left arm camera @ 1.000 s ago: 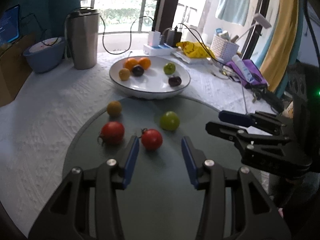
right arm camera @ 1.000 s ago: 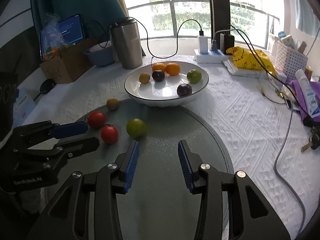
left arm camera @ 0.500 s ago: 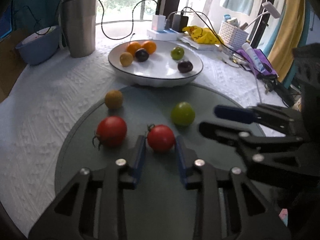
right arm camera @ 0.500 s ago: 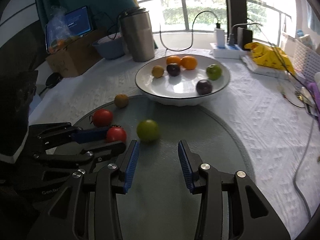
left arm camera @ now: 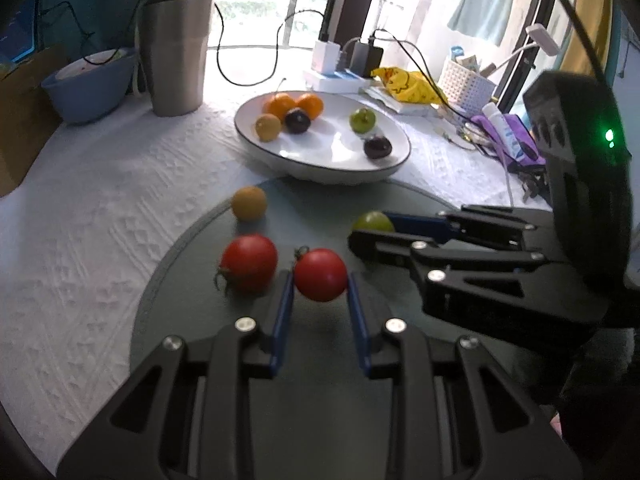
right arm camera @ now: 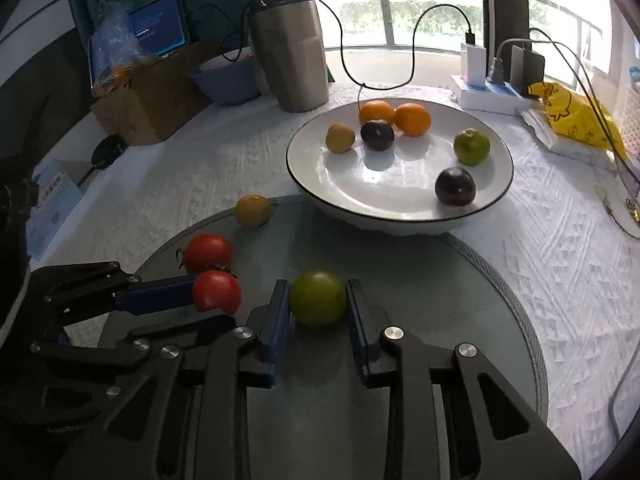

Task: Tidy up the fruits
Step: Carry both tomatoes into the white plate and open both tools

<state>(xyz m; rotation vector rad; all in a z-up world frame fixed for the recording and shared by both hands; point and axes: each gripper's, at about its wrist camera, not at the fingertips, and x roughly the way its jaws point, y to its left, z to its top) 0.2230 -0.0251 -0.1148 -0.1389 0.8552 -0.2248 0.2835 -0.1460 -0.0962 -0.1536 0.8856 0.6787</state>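
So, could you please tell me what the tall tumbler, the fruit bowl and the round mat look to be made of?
Tumbler: likely stainless steel, brushed; grey metallic sheen with soft vertical highlights, and a dark lid.
Bowl: probably glazed ceramic; glossy white with window reflections and a thin dark rim.
Round mat: uncertain, perhaps silicone or coated fabric; smooth matte grey-green with a ribbed, stitched-looking edge.

Daylight pours through the tall balcony window (right arm camera: 400,4), blown out to white. Glare streaks the glossy white dark-rimmed plate (right arm camera: 400,200) and the white embossed tablecloth (left arm camera: 120,184). Soft shadows fall toward us. Fisheye bending darkens the corners; everything looks slightly soft.
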